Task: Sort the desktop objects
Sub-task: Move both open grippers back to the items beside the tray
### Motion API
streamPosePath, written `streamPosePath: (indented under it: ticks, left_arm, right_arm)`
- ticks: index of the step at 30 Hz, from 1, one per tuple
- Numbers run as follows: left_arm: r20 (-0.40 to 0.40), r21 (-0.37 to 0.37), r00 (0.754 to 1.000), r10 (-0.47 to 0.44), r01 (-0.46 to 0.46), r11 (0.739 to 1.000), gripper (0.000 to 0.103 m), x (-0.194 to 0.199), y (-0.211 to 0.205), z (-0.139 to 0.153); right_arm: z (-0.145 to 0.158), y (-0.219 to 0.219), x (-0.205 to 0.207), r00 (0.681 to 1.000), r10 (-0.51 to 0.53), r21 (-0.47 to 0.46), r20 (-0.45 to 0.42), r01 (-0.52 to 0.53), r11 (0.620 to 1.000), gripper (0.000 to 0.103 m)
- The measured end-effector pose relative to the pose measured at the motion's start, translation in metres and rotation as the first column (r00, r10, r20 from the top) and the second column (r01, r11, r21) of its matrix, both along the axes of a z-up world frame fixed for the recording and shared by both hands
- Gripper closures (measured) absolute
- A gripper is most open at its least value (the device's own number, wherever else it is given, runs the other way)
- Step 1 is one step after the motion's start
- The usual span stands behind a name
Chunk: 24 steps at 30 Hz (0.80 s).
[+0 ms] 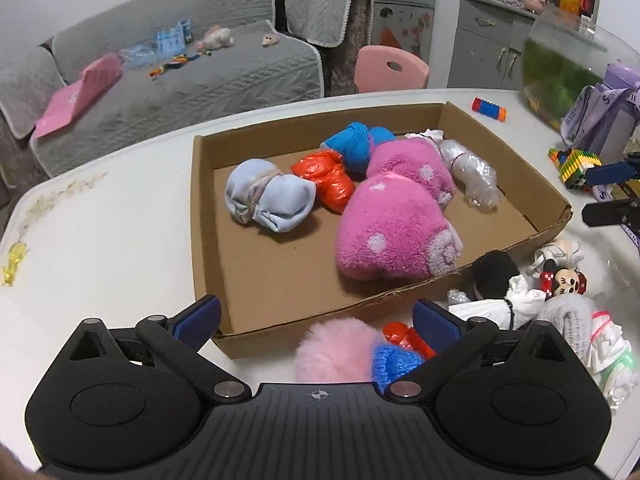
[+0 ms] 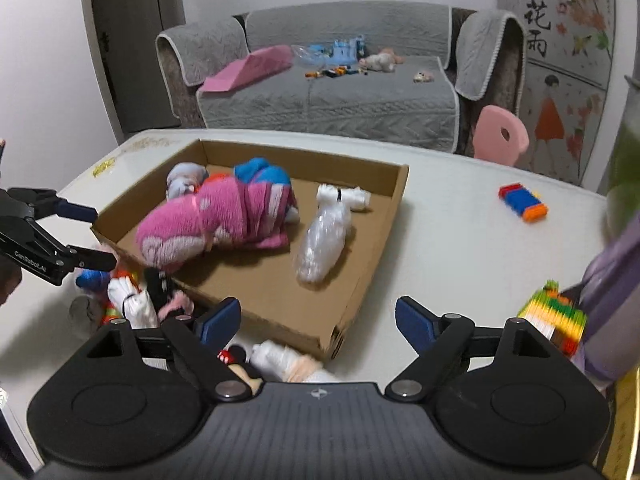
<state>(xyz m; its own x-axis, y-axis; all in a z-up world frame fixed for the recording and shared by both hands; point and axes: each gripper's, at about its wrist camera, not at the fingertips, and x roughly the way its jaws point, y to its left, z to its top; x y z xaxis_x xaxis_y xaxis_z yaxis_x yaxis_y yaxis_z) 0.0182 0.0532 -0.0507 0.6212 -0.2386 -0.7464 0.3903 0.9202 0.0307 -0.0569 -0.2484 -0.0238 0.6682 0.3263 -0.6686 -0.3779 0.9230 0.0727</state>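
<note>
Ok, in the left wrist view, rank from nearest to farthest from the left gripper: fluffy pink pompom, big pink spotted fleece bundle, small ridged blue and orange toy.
1. Fluffy pink pompom, between the left gripper's fingers.
2. Big pink spotted fleece bundle, inside the cardboard tray.
3. Small ridged blue and orange toy, beyond the tray.

Shallow cardboard box (image 1: 208, 216) holding pink fluffy bundle (image 1: 396, 224), blue, orange, clear bundles

— Where are you working?
— You're working in a home living room: a grey-covered sofa (image 2: 328, 80) is filling the upper middle of the frame, toys are lying on it, and a pink child's chair (image 2: 500, 136) is standing right of centre.
</note>
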Motion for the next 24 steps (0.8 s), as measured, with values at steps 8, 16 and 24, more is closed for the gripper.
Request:
streamPosePath:
  ticks: [8, 16, 24]
  left_arm:
    - [-0.09, -0.03, 0.991, 0.1, -0.103, 0.994, 0.0, 0.042, -0.002, -0.002]
    - [-0.168, -0.035, 0.981, 0.096, -0.103, 0.994, 0.001, 0.027, -0.003, -0.014]
    - [-0.178, -0.037, 0.983, 0.052, -0.059, 0.998, 0.001, -0.014, -0.022, -0.013]
  right_arm:
    - [0.007, 0.045, 0.024, 0.998, 0.057, 0.002, -0.006, -0.057, 0.998, 0.011]
    - [-0.025, 0.057, 0.047, 0.989, 0.005, -0.085, -0.148, -0.018, 0.996, 0.011]
    - [-0.024, 0.032, 0.02, 0.985, 0.036, -0.093, -0.168, -0.052, 0.994, 0.011]
